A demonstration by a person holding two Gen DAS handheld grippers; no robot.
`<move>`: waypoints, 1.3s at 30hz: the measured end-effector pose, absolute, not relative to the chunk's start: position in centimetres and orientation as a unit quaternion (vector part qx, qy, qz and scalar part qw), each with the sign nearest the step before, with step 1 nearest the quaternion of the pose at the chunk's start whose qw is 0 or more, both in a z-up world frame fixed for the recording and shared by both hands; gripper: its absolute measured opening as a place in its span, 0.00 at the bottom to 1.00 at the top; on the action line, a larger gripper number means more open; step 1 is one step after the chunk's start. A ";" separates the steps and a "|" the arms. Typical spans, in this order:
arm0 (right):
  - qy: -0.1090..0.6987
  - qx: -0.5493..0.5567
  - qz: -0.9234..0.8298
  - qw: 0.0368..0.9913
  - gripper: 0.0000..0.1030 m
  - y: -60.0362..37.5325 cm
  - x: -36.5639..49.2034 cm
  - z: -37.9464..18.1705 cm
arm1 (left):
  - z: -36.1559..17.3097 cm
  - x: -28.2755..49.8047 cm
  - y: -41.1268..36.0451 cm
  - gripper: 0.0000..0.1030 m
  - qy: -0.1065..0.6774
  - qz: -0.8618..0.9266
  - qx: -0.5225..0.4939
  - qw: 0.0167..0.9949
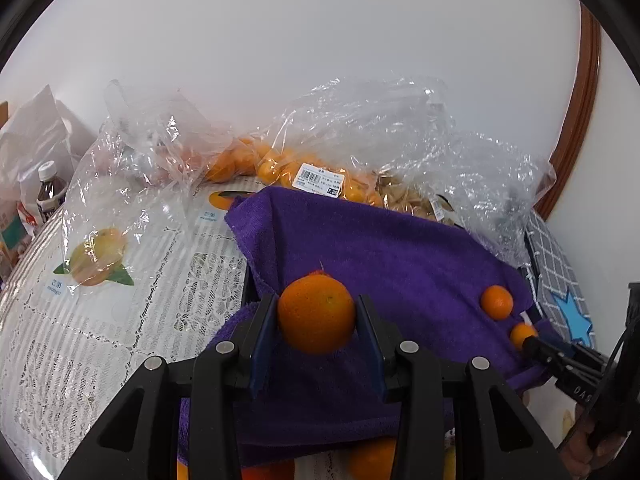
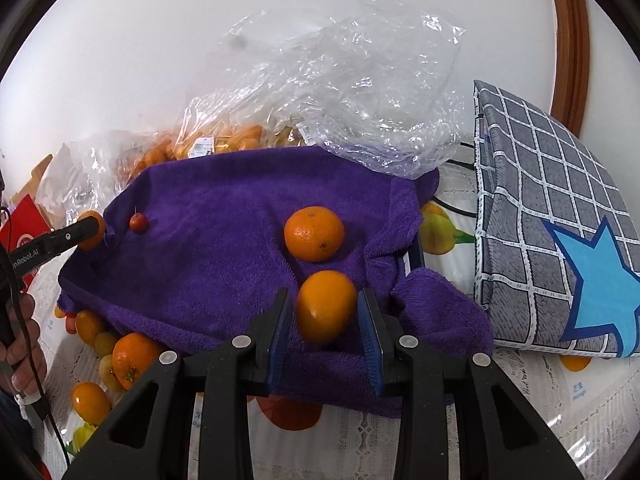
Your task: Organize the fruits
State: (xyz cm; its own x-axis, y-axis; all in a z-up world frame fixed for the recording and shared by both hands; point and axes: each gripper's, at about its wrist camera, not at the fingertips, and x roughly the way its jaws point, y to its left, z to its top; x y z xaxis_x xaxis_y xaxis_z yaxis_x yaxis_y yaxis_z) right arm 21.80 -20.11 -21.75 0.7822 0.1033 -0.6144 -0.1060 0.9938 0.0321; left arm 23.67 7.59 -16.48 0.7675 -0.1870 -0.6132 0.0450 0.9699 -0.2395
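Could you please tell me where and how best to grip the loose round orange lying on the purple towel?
Grip the loose round orange across its widest middle, coming from above on the near side. It sits alone on the purple terry towel, both flanks clear; a ball pinched off-centre would likely slip out.

"nRobot.AI" on the left gripper (image 2: 91,236); "mango" on the tablecloth (image 1: 54,287).

Clutter around the purple towel

A purple towel (image 2: 224,216) lies spread over a lace tablecloth (image 1: 100,340). Behind it sits crumpled clear plastic wrap (image 2: 360,92); to its right leans a grey checked cushion (image 2: 536,184) with a blue star. A dark capped bottle (image 1: 50,190) stands far left, against the white wall (image 1: 320,32).
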 end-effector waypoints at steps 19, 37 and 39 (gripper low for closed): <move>0.305 0.025 0.058 0.950 0.59 -20.4 20.8 -20.7 | -17.4 24.3 6.7 0.37 0.372 -0.090 -0.106 0.918; 0.277 0.044 0.062 0.958 0.63 -20.4 19.8 -20.2 | -17.4 24.3 6.7 0.45 0.366 -0.104 -0.106 0.919; 0.275 0.041 0.054 0.959 0.63 -20.3 19.8 -20.1 | -17.0 24.0 6.9 0.48 0.354 -0.106 -0.111 0.923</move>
